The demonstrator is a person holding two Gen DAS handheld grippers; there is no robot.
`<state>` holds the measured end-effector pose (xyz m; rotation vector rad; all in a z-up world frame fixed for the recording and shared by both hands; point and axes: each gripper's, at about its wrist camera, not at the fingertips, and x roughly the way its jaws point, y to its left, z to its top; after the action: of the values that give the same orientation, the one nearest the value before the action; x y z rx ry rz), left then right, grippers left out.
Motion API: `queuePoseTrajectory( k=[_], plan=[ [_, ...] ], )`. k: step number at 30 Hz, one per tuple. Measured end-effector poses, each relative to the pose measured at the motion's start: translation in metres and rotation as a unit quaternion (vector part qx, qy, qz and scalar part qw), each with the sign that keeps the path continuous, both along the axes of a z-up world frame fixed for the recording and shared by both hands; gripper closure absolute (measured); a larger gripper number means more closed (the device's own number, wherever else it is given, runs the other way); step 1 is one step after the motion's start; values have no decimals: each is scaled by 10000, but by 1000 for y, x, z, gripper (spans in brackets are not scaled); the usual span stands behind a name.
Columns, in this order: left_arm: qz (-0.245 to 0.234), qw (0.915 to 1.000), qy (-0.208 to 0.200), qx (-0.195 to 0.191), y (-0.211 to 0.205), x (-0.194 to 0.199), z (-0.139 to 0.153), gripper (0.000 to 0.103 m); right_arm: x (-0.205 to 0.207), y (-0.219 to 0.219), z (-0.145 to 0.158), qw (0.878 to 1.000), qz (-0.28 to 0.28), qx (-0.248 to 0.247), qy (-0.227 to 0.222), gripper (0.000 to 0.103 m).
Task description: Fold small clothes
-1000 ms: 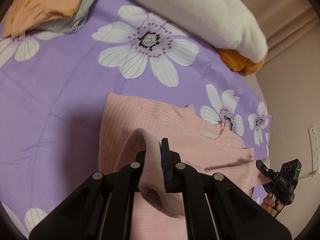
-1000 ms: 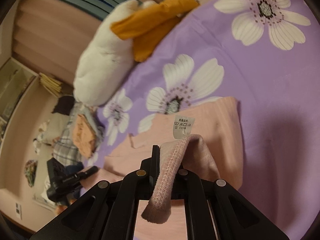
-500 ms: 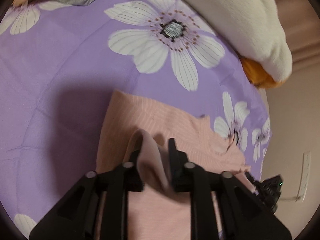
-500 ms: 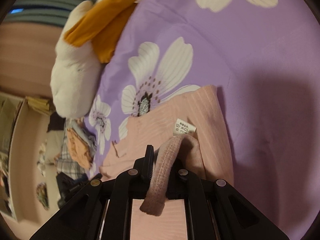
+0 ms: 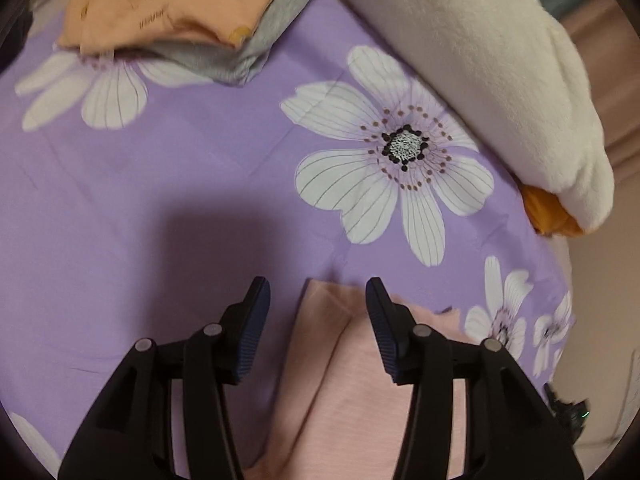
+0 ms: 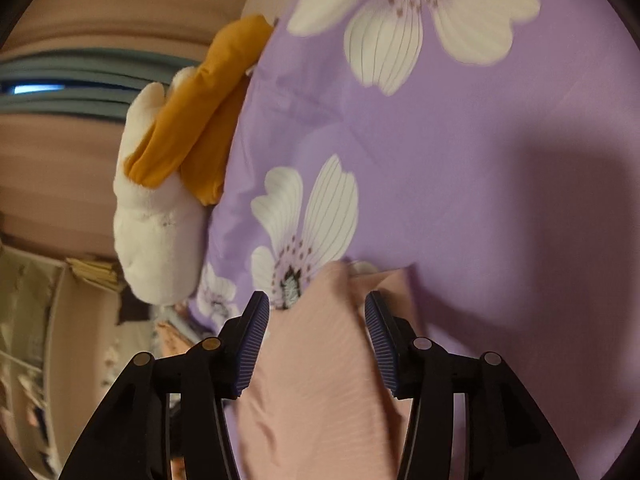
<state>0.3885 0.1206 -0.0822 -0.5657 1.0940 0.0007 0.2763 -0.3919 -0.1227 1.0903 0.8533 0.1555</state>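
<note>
Both grippers letting go over the pink garment on the bed

The left gripper (image 5: 316, 320) has its jaws opening, pads clear of the pink garment (image 5: 360, 392), whose folded corner lies just below and between them, long axis running back toward the camera. The right gripper (image 6: 316, 324) is opening too, cloth between the jaws but ungripped. Open purple bedsheet (image 5: 180, 184) lies ahead; the folded stack (image 5: 172, 12) and the white plush toy (image 5: 480, 72) sit well apart.
</note>
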Motion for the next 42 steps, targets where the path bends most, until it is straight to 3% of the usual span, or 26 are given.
queuePoseTrajectory(
  k=[4, 8, 11, 15, 17, 19, 20, 23, 25, 28, 31, 33, 37, 40, 42],
  plan=[
    [-495, 9976, -326, 350, -13, -27, 11, 54, -2, 14, 20, 9938, 498, -978, -180, 53],
    [-1029, 9928, -559, 234, -35, -42, 21, 54, 4, 35, 33, 9778, 836, -1896, -327, 53],
    [-1251, 9907, -512, 171, -49, -37, 20, 54, 20, 52, 32, 9666, 1103, -2289, -350, 53],
    [-1411, 9889, -365, 271, -62, -29, 11, 54, 42, 68, 19, 9487, 1242, -2909, 13, 53],
    [-1435, 9888, -268, 317, -65, -26, 2, 54, 46, 72, 12, 9448, 1348, -2985, 37, 58],
    [-1429, 9888, -188, 386, -67, -23, -6, 54, 45, 76, 11, 9382, 1427, -3151, -69, 80],
    [-1427, 9889, -171, 383, -67, -23, -7, 54, 43, 78, 12, 9362, 1430, -3207, -132, 95],
    [-1425, 9889, -174, 395, -67, -21, -11, 54, 33, 82, 23, 9306, 1369, -3361, -483, 96],
    [-1444, 9884, -169, 436, -69, -20, -12, 54, 26, 76, 30, 9330, 1185, -3347, -588, 96],
    [-1459, 9880, -151, 487, -70, -19, -14, 54, 27, 68, 32, 9275, 874, -3612, -394, 96],
    [-1453, 9877, -160, 554, -71, -19, -15, 54, 39, 71, 16, 9217, 1113, -3714, 138, 96],
    [-1412, 9883, -157, 553, -70, -21, -14, 54, 40, 75, 14, 9161, 1078, -3855, 234, 96],
    [-1530, 9850, -300, 745, -68, -37, -5, 54, 23, 62, 38, 9330, 726, -3522, -144, 95],
    [-1763, 9792, -501, 867, -73, -60, 3, 54, 2, 62, 53, 9354, 861, -3402, -422, 95],
    [-1955, 9741, -621, 952, -79, -77, 5, 54, -16, 73, 55, 9289, 1236, -3451, -523, 95]
  ],
)
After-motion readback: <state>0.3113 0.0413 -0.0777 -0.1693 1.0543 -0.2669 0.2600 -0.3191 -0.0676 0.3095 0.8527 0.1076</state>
